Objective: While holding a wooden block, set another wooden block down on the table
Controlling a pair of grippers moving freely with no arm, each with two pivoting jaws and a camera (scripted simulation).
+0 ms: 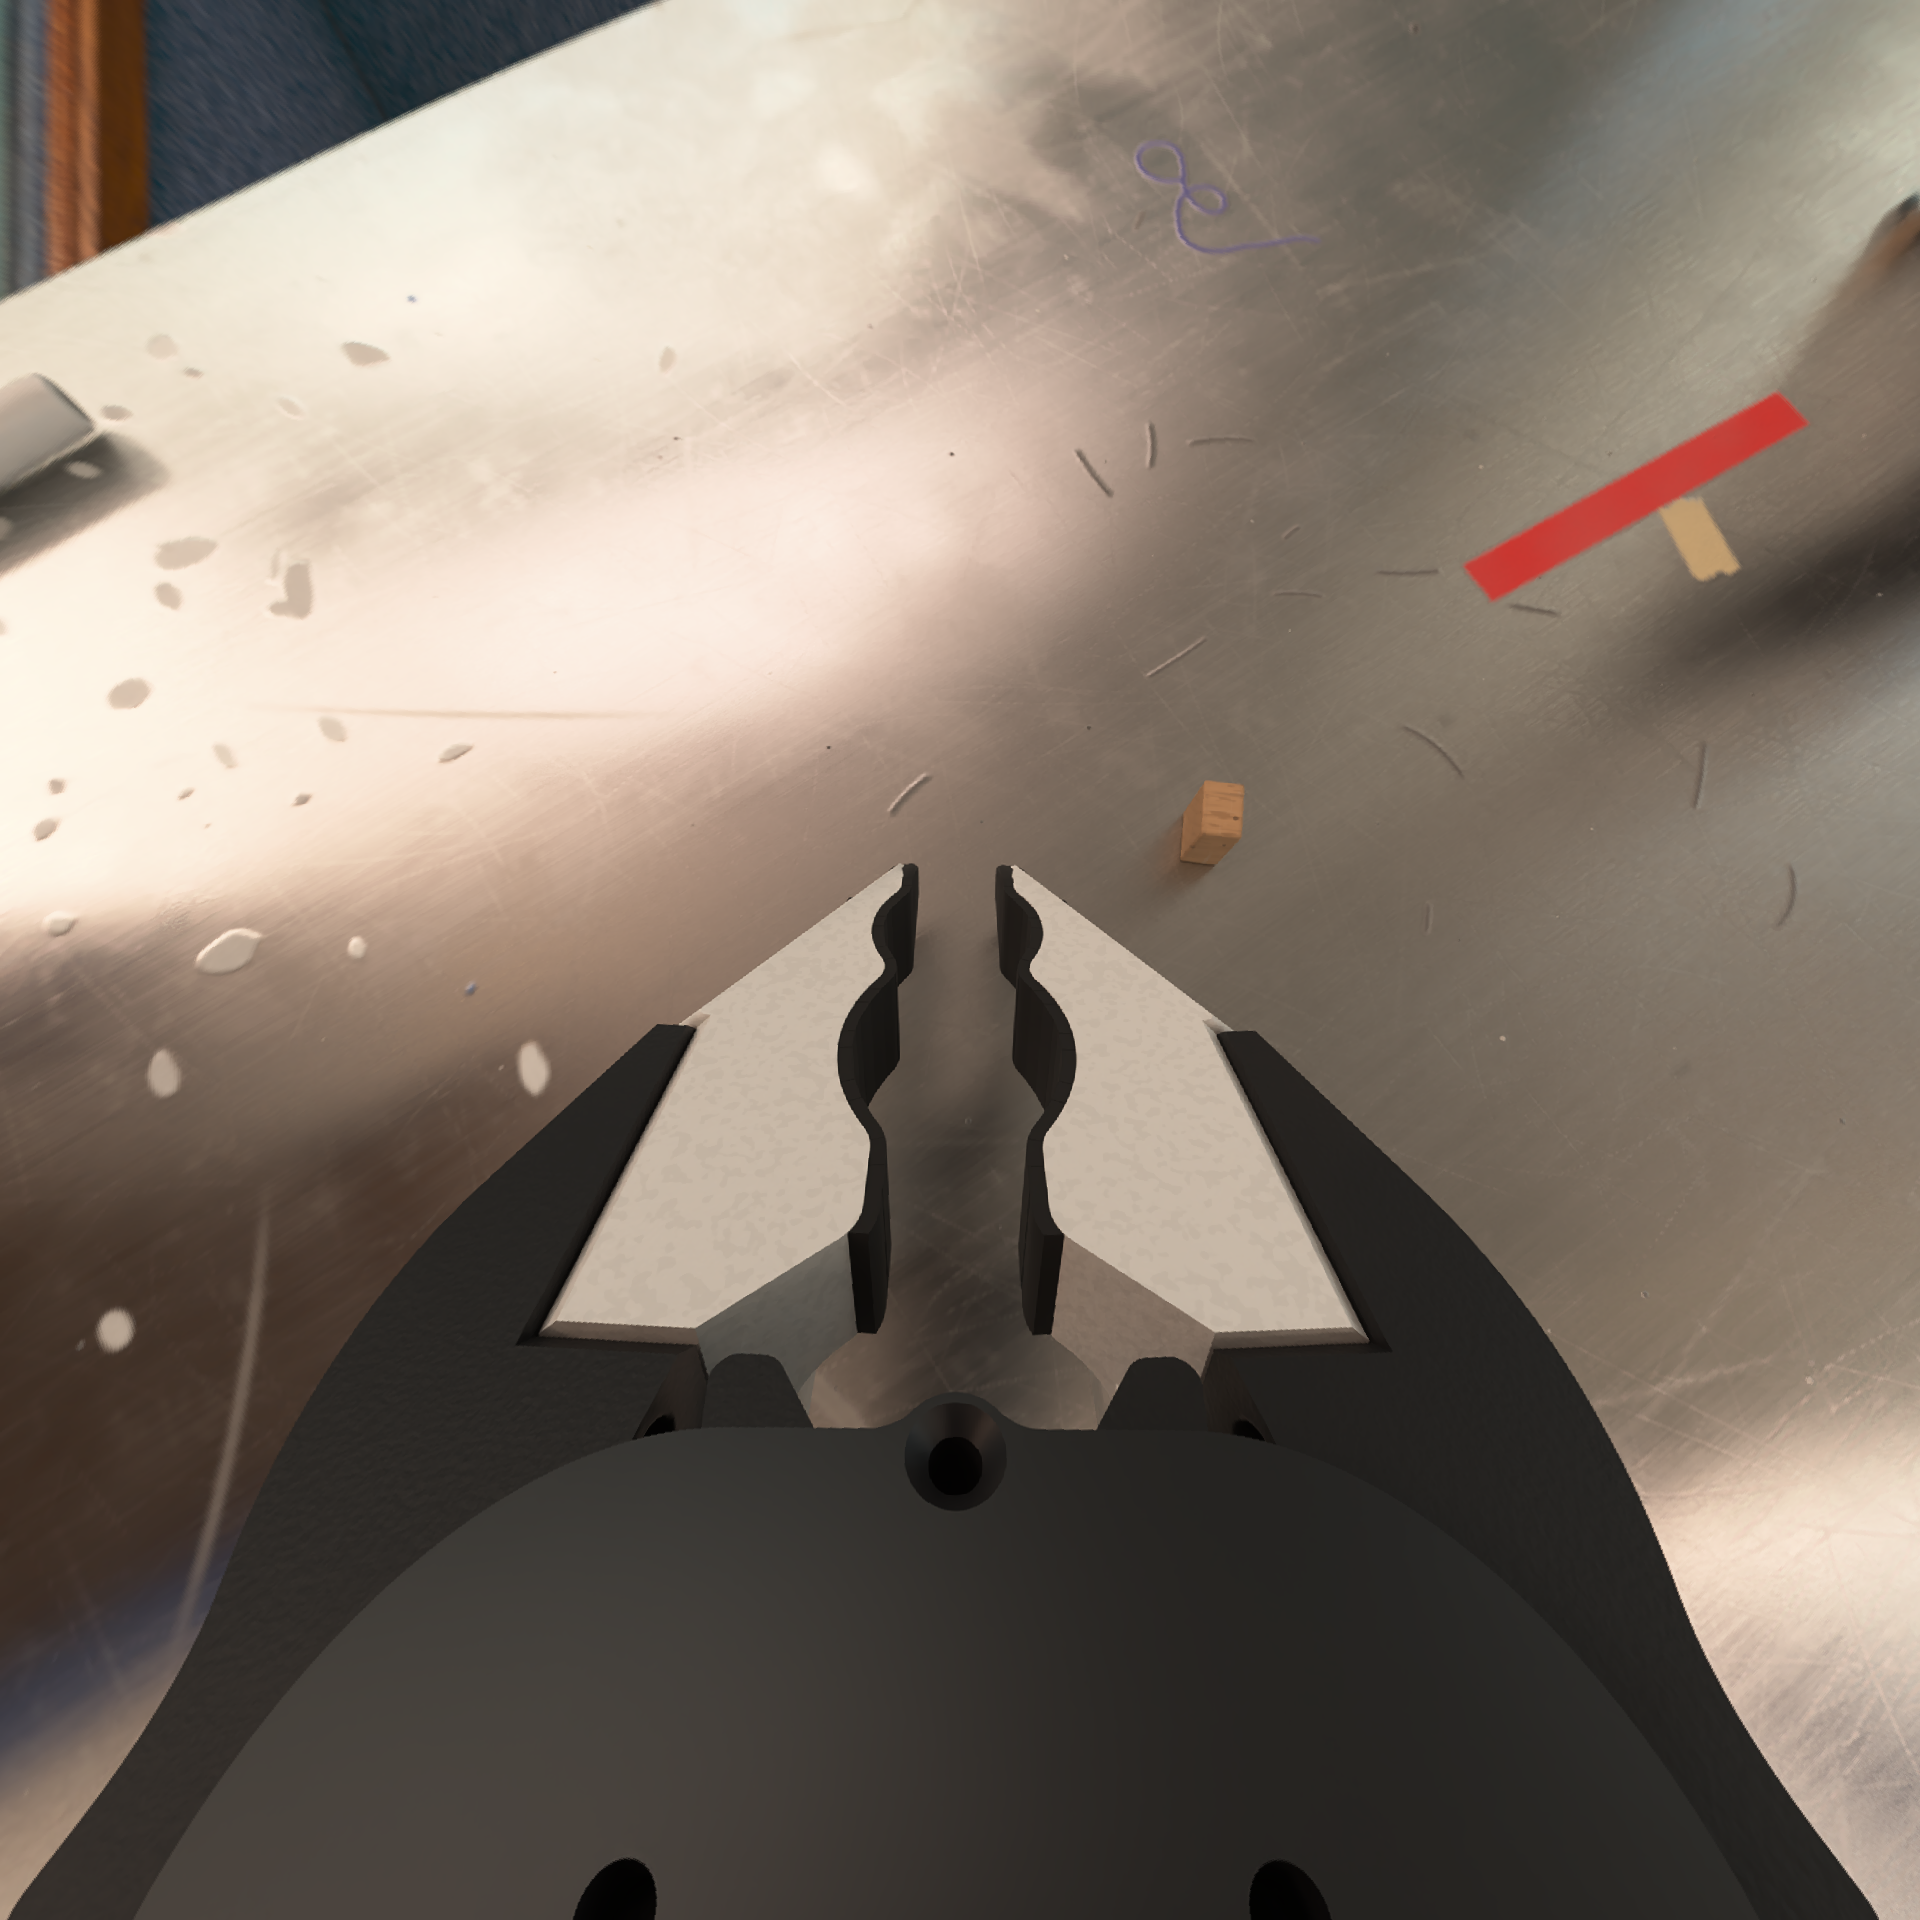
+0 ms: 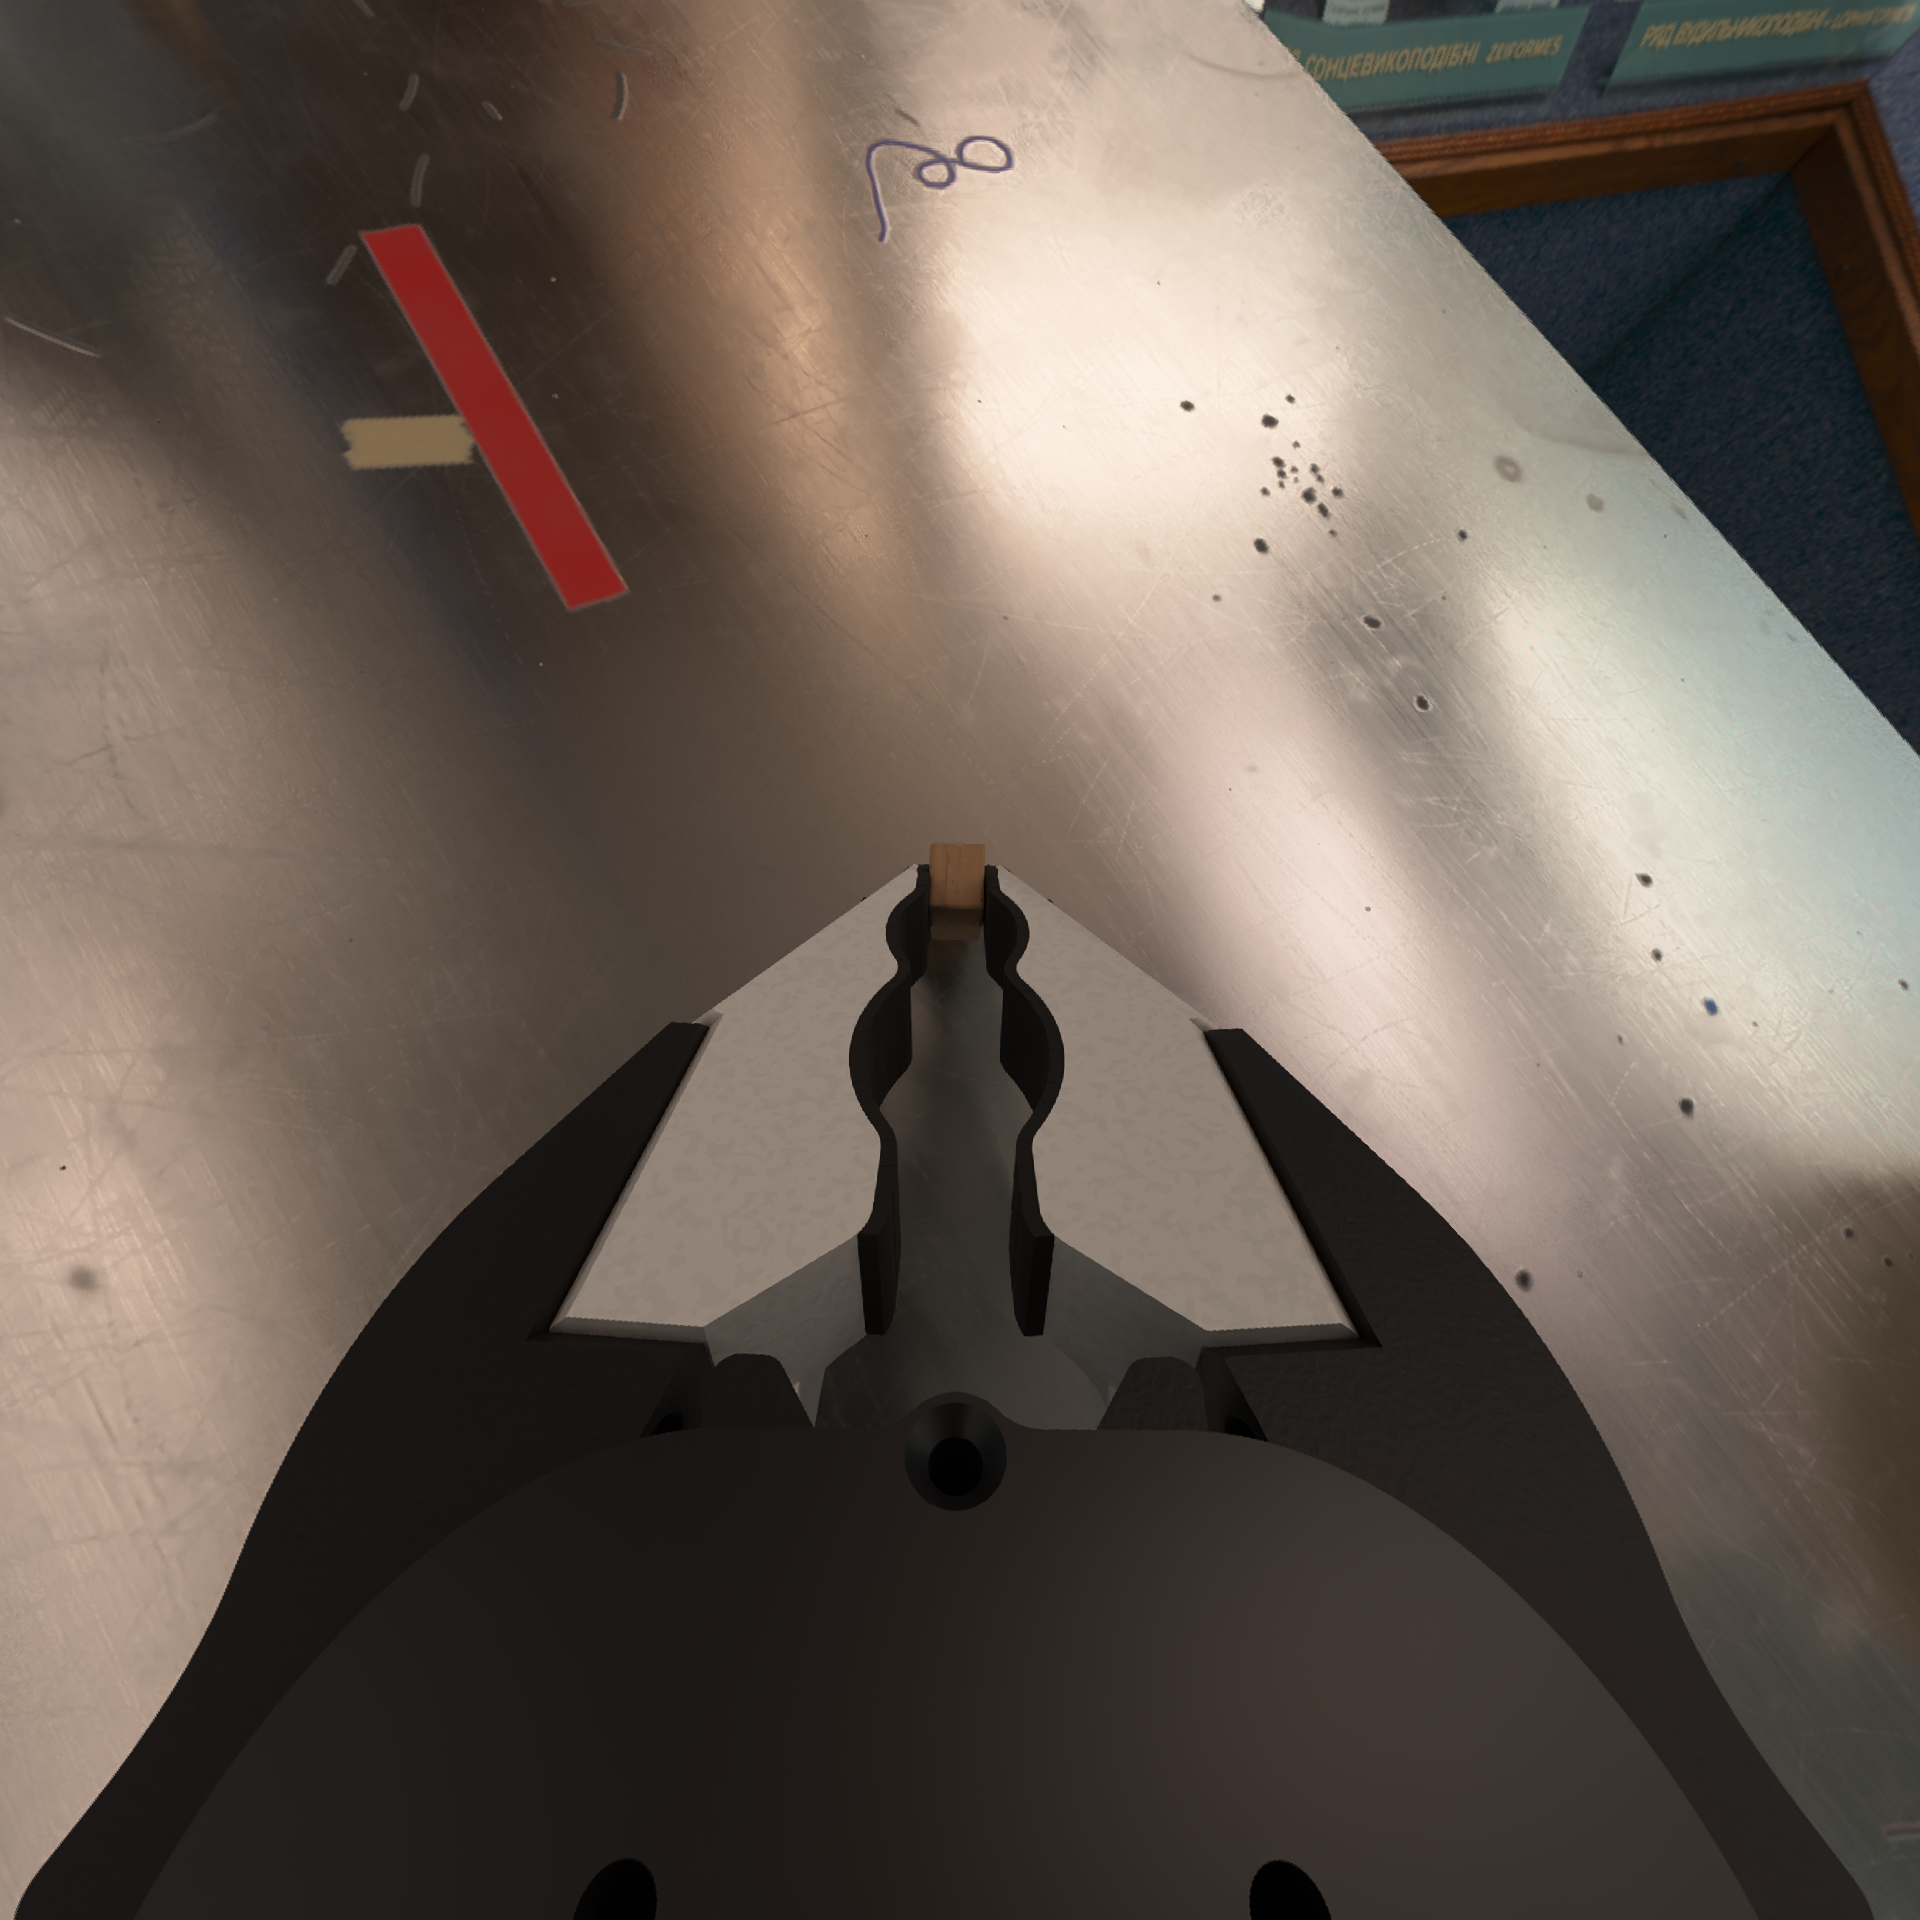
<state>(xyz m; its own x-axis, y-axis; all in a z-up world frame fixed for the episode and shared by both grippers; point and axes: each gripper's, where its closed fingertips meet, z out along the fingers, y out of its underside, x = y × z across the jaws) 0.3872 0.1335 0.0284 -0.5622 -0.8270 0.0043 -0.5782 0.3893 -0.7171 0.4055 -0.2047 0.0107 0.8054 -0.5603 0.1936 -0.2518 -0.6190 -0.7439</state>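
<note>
A small wooden block [image 1: 1212,822] stands on the metal table [image 1: 727,582], just right of and beyond my left gripper [image 1: 956,883]. The left gripper is open by a narrow gap and holds nothing; it hovers above the table. My right gripper [image 2: 956,883] is shut on a second small wooden block [image 2: 956,891], pinched at the fingertips, above the table [image 2: 1247,727].
A red tape strip [image 1: 1633,497] with a tan tape piece [image 1: 1700,538] lies on the table to the right; both show in the right wrist view [image 2: 490,414]. A pen scribble [image 1: 1195,208] lies farther off. The table edge [image 2: 1558,343] runs at the right, above blue floor.
</note>
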